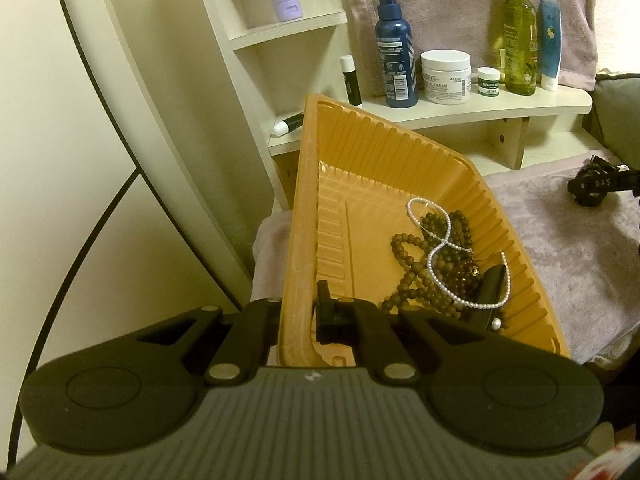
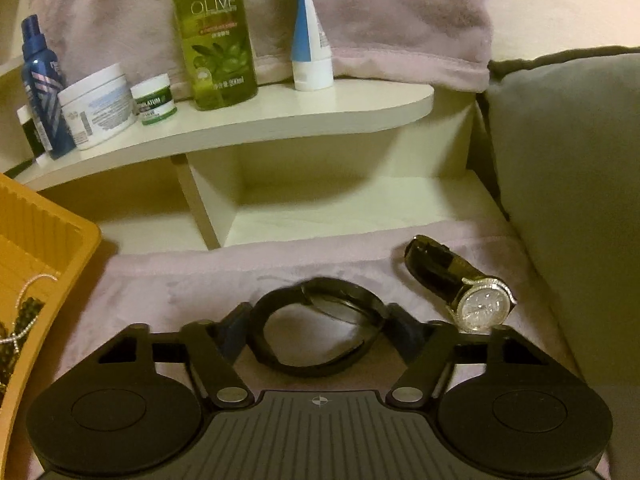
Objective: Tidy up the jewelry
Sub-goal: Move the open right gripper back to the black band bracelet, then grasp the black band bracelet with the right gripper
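My left gripper (image 1: 300, 308) is shut on the near rim of an orange ribbed tray (image 1: 298, 216), which it holds tilted. A white pearl strand (image 1: 436, 240), brown bead strings (image 1: 408, 264) and a black piece (image 1: 492, 284) lie heaped in the tray's lower right corner. In the right wrist view my right gripper (image 2: 318, 328) straddles a black watch (image 2: 340, 303) on the pink cloth (image 2: 192, 280), and its pads touch both sides of the looped band. A second watch (image 2: 482, 306), with a sparkling bezel and a black strap, lies just to the right. The tray's corner (image 2: 80, 236) shows at the left.
A cream shelf (image 2: 280, 116) behind the cloth carries an olive-green bottle (image 2: 216, 40), a blue spray bottle (image 2: 40, 88), a white jar (image 2: 100, 108) and a small green jar (image 2: 154, 100). A grey-green cushion (image 2: 568, 200) borders the right side. A tall cream panel (image 1: 100, 160) stands at the left.
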Demonstrator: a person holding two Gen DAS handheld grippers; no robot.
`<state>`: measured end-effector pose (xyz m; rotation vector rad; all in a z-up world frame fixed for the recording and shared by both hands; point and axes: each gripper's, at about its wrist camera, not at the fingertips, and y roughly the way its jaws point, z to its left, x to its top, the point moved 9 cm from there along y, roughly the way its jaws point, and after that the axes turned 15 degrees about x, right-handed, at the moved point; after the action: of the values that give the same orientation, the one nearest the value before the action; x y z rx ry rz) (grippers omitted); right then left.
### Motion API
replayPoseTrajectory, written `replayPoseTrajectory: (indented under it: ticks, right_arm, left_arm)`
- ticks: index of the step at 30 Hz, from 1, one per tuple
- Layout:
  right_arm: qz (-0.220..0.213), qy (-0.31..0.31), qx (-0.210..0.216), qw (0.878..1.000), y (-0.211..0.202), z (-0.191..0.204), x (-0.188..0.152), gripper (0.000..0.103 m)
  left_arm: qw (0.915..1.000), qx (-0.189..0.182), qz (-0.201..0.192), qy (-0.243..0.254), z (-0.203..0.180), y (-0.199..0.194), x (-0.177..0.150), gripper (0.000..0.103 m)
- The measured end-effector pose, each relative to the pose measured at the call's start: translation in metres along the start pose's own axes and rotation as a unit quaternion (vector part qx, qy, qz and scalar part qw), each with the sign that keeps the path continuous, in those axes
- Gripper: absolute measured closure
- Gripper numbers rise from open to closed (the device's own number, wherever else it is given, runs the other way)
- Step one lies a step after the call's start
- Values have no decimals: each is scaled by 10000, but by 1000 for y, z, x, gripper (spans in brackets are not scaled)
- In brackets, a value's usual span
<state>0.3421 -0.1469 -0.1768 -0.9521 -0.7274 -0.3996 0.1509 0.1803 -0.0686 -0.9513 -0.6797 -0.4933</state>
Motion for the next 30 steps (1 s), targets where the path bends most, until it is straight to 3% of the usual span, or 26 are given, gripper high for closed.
replayPoseTrajectory:
  ticks: [2, 7, 21, 30]
  right_arm:
    - [2, -19, 16, 10000, -2, 1, 0, 60]
    - [20, -88, 19, 10000, -8, 5, -4, 70]
    - [-73, -285, 343, 9990, -52, 36, -30, 71]
    - [-351, -591, 1065, 9919, -82, 100, -16, 71]
  left_arm:
    - [10000, 0, -1, 0, 0, 0, 0, 100]
    - [10000, -3, -1, -6, 0, 0, 0, 100]
    - [10000, -22, -27, 5, 0, 0, 1, 99]
    - [10000, -20, -40, 9, -1, -1, 2, 99]
